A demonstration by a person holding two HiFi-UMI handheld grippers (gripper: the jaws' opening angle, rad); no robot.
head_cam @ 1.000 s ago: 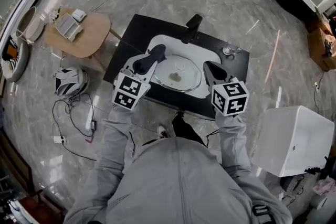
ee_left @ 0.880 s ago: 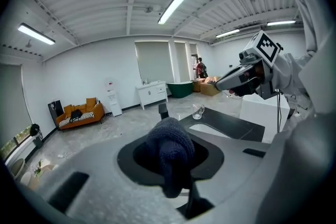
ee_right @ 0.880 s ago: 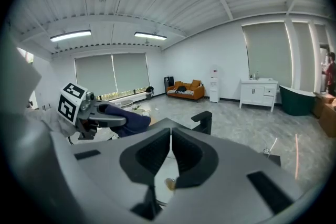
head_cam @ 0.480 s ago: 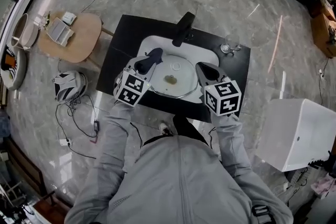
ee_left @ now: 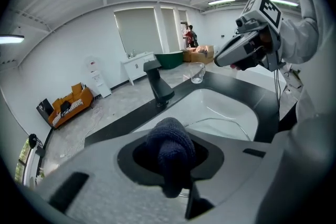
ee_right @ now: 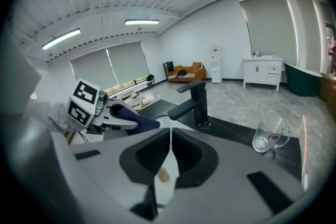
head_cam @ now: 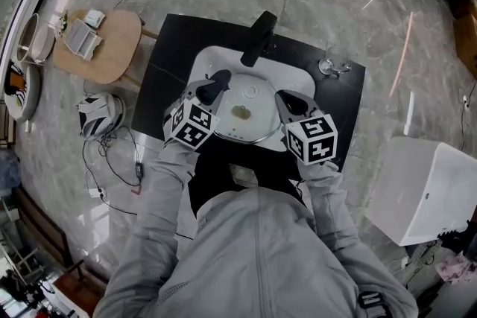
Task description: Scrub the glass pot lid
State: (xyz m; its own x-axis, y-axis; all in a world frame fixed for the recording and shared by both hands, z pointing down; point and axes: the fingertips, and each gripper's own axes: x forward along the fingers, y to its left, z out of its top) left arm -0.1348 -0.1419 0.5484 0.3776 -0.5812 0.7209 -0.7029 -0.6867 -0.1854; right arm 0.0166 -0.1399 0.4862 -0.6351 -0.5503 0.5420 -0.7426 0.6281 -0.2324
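Scrubbing looks unfinished: glass pot lid lies in the sink with a brown smear remaining, left claw clamped on a dark cloth, right claw closed beside the lid's right edge.

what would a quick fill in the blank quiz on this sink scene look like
1. The left gripper is shut on a dark blue knitted ___.
2. The glass pot lid lies inside the white ___.
3. The faucet is ___ in colour.
4. The glass mug stands on the counter to the faucet's ___.

Missing words: cloth; sink; black; right.
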